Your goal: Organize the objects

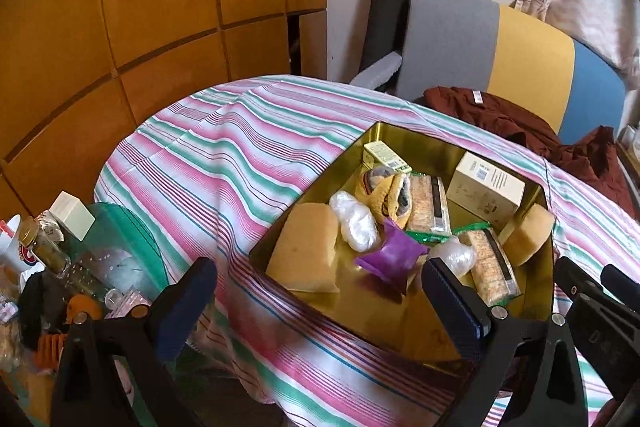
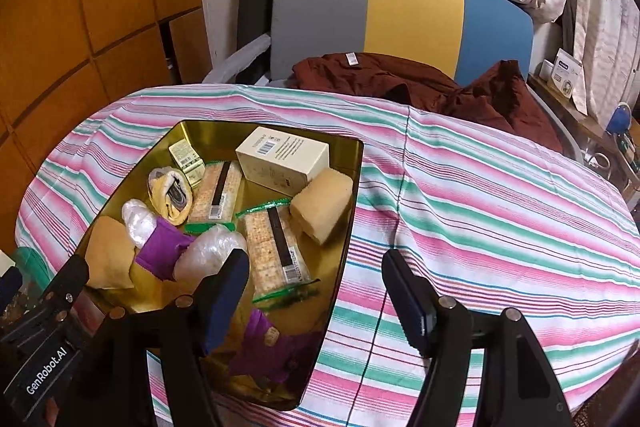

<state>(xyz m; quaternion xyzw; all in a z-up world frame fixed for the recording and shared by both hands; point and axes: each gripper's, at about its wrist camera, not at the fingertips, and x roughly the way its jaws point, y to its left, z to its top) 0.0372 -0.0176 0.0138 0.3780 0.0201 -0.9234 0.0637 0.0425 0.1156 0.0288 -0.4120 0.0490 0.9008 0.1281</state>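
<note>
tray (image 2: 352,187): gold, on the striped desk (image 2: 500,195), centre-left of right wrist view
contents: cream box (image 2: 282,157), sponges, cracker packs, purple packet (image 2: 162,251)
left gripper (image 1: 320,311): open, empty, over tray's near edge
right gripper (image 2: 316,291): open, empty, over tray's right rim

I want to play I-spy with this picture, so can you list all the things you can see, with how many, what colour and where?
tray: one, gold, on the striped cloth
cracker packs: two, tan, in the tray
sponges: two, yellow-tan, at opposite tray ends
cream box: one, far tray corner
small green box: one, far tray edge
plastic bundles: two, clear white, mid tray
purple packet: one, between the bundles
yellow cloth roll: one, in the tray
tablecloth: one, pink, green, white stripes
chair: one, grey, yellow, blue, behind the table
brown garment: one, on the chair
left gripper: black, open
right gripper: black, open
</note>
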